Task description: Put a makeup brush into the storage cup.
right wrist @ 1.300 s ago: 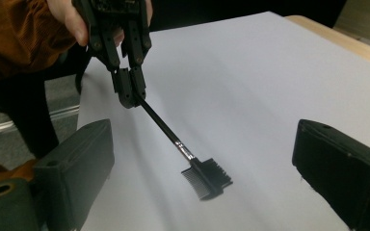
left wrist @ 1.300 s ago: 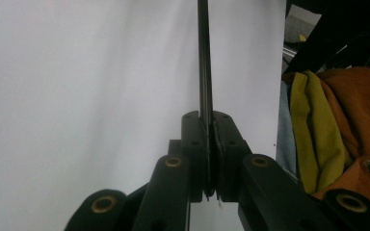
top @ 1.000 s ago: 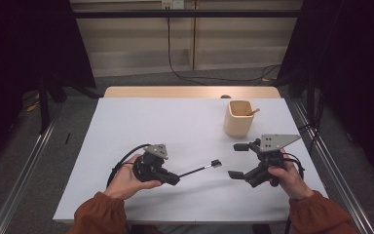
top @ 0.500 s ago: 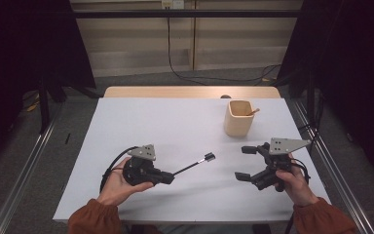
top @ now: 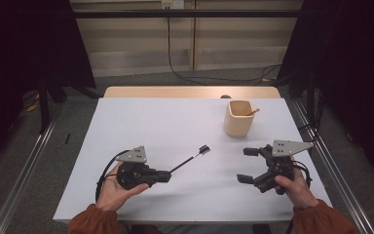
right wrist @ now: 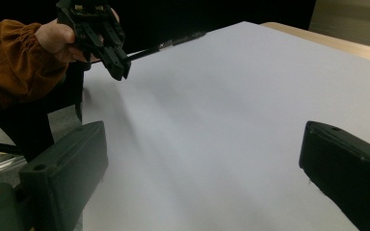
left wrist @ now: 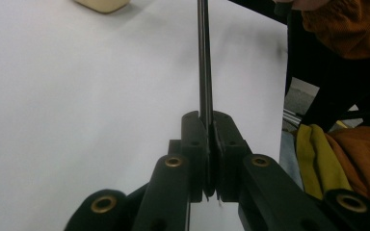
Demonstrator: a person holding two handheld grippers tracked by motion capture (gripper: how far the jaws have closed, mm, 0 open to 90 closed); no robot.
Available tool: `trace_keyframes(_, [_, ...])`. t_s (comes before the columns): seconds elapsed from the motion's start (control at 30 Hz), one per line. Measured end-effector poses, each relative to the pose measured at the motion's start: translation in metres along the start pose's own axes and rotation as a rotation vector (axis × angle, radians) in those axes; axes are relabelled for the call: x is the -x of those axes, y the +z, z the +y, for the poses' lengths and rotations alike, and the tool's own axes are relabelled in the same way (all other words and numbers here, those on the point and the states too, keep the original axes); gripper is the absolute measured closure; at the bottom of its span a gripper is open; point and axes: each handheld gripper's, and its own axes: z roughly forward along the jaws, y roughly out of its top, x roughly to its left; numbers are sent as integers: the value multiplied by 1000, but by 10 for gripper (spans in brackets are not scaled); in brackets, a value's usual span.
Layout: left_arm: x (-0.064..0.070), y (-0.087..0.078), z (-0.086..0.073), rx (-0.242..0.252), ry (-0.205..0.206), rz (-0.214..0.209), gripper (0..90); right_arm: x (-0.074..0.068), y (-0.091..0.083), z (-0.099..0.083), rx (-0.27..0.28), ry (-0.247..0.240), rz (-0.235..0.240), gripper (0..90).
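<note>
Moved: left gripper (top: 163, 175) is drawn nearer and left, clamped on the thin black brush (top: 190, 158).
Right gripper (top: 247, 165): jaws spread, empty.
Brush: held over the table's near left.
Handling: light, stiff; best gripped mid-handle.

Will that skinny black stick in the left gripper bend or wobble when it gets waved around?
Probably not much. The stick runs straight out from the left gripper without sagging, so it looks stiff. It is thin and held at one end only, so its far tip may quiver. It looks light. The jaws are shut flat on it, so it seems unlikely to slip.
</note>
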Motion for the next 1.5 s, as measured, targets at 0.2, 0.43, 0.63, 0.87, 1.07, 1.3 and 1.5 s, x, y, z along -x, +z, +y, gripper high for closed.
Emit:
trace_keyframes(0.2, [0, 3, -3, 46, 0, 8, 851, -1, 1, 0, 3, -7, 5, 23])
trace_keyframes(0.43, [3, 4, -2, 111, 19, 17, 851, -2, 3, 0, 0, -9, 6, 30])
trace_keyframes(0.63, [4, 5, -1, 162, 19, 15, 852, -3, 4, 0, 4, -18, 30, 21])
trace_keyframes(0.87, [5, 6, -3, 231, 53, 39, 851, -5, 6, 1, 6, -22, 46, 23])
trace_keyframes(1.07, [4, 6, -2, 267, 56, 53, 851, -6, 7, 2, 9, -23, 42, 32])
trace_keyframes(1.3, [3, 13, 1, 289, 54, 59, 851, -3, 9, 2, -2, -18, 23, 44])
trace_keyframes(1.5, [6, 17, 6, 296, 69, 49, 850, -4, 12, 5, 11, -13, 16, 67])
